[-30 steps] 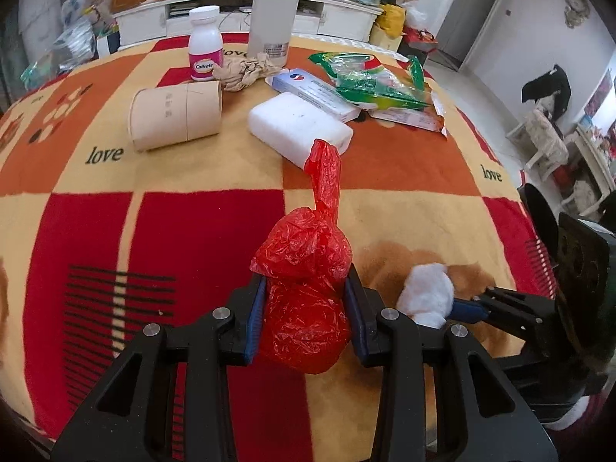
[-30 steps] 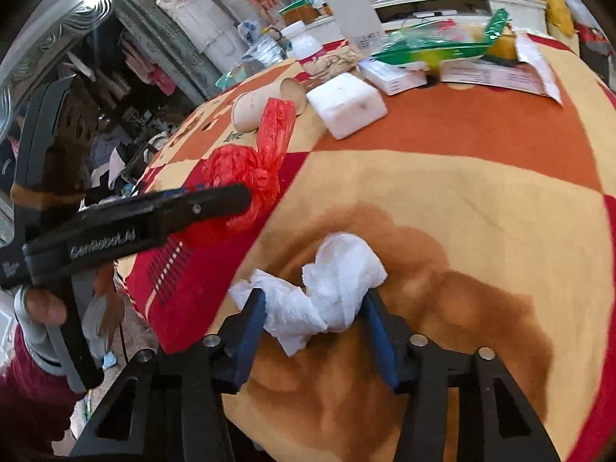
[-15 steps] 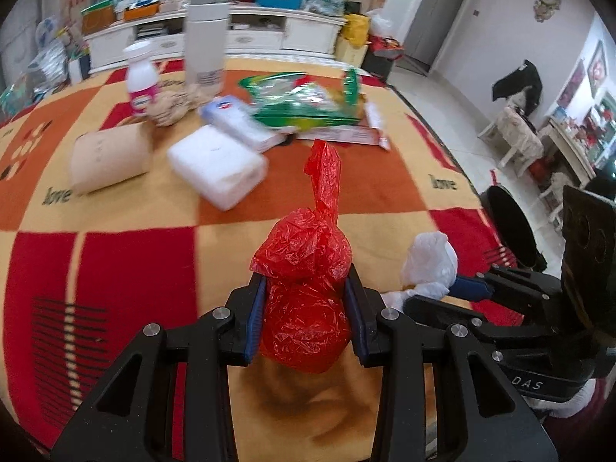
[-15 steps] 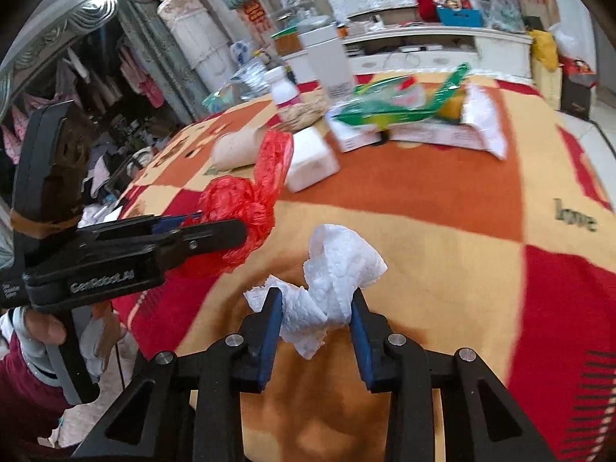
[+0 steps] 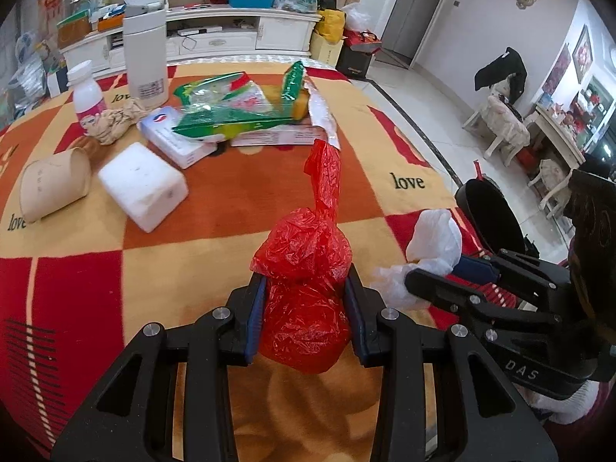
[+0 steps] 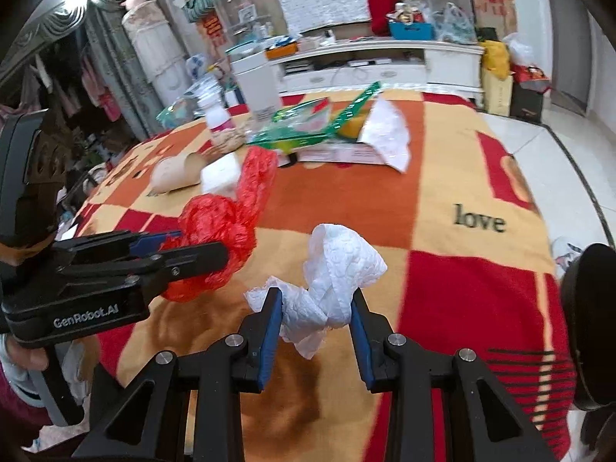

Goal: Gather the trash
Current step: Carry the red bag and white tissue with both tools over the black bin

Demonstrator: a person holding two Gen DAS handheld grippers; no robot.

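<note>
**Red plastic and white tissue, both in hand, bound for the bin**

Red bag [image 5: 308, 288], knotted with a tail sticking up, sits clamped between the blue pads of the left tool [image 5: 306, 319]. The right tool [image 6: 313, 323] is closed on a crumpled white tissue [image 6: 331, 281]. Both loads hang above the blanket-covered counter [image 5: 192, 277], near its right edge, with the black bin [image 5: 489, 215] just beyond on the floor.

To do the carry well, I judge both grips should stay firm until each load is squarely over the bin's mouth, tissue first since it is nearer; the tools are close together and should not knock.

Compared with a second ago, both tools have swung right: the bin now shows plainly, and the foam block [image 5: 144, 186] and paper cup [image 5: 54, 184] have slid to the left of view. The tissue then lay low on the counter; now it is lifted.
</note>
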